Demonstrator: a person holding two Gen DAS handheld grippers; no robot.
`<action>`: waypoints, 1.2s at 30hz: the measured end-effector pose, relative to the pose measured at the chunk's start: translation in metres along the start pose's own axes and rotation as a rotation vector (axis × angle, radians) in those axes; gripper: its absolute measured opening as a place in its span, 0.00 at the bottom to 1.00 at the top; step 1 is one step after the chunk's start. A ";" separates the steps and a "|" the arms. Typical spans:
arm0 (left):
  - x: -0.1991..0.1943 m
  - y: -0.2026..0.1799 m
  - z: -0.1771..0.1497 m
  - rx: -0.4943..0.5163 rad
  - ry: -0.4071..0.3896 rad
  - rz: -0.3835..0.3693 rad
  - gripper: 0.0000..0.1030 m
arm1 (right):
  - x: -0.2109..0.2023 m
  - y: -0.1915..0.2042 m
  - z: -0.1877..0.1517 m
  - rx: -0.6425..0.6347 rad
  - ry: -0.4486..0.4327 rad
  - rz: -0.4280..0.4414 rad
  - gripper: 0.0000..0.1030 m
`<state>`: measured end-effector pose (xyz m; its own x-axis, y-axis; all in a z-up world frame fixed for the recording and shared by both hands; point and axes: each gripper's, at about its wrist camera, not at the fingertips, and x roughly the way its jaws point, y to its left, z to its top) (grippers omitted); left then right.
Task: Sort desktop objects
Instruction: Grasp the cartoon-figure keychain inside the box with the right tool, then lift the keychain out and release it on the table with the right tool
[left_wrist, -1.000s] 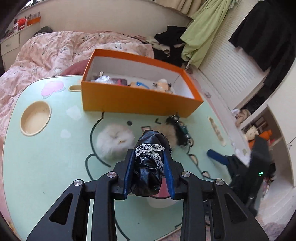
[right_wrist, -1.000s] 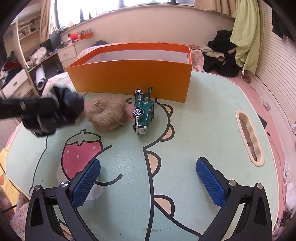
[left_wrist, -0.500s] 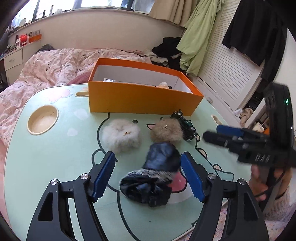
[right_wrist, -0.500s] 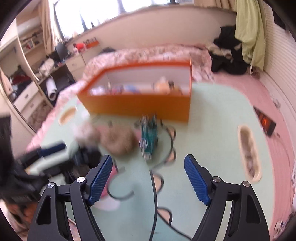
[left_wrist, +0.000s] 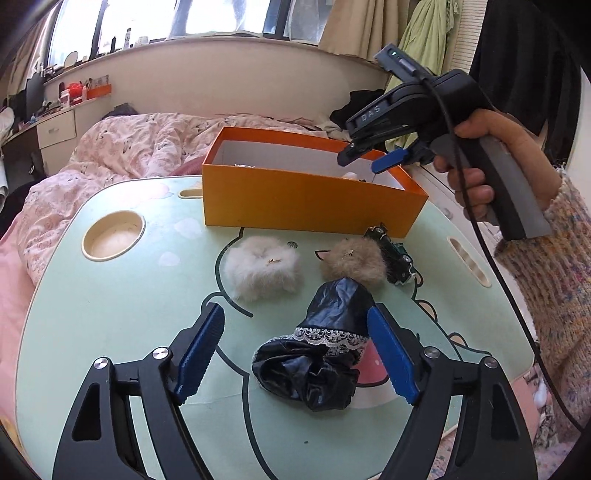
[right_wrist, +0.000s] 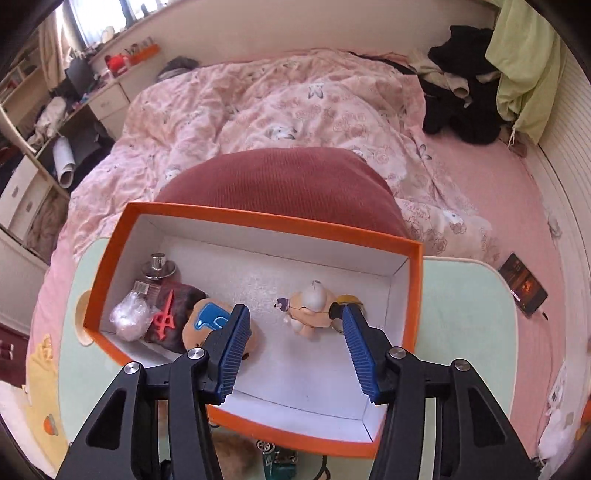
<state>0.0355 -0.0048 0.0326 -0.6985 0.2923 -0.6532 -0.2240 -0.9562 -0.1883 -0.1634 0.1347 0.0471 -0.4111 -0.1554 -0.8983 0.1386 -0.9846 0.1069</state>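
The left claw (left_wrist: 295, 354) is spread wide on either side of a black lace-trimmed pouch (left_wrist: 317, 350) lying on the counter (left_wrist: 110, 314), gripping nothing. Beyond it sit a white fur pompom (left_wrist: 263, 272), a tan fur pompom (left_wrist: 352, 263) and a green toy car (left_wrist: 392, 254). The right claw (right_wrist: 293, 347), spread and empty, hovers over the orange box (right_wrist: 415, 295), above a small figurine (right_wrist: 310, 308)

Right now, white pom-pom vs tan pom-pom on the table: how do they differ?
Colour: the white pom-pom is cream-white, the tan pom-pom light brown. Size: the white one looks somewhat larger and flatter. Neighbours: the tan one sits against the green toy car and close to the black lace-trimmed pouch; the white one lies clear of both. Shared: both fluffy, each with a small gold fitting on top, both lying outside the orange box.
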 end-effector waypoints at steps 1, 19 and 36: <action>0.000 0.001 0.000 -0.003 0.001 -0.003 0.77 | 0.006 0.000 0.002 -0.004 0.007 -0.017 0.51; -0.001 0.002 -0.001 -0.010 0.001 -0.014 0.77 | 0.026 0.019 0.003 -0.155 0.033 -0.208 0.45; 0.002 0.006 0.000 -0.041 0.018 -0.020 0.77 | -0.056 -0.024 -0.162 -0.040 -0.145 0.043 0.38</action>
<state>0.0325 -0.0098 0.0301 -0.6813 0.3118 -0.6622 -0.2101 -0.9500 -0.2312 0.0017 0.1802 0.0258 -0.5294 -0.2099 -0.8220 0.1931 -0.9733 0.1242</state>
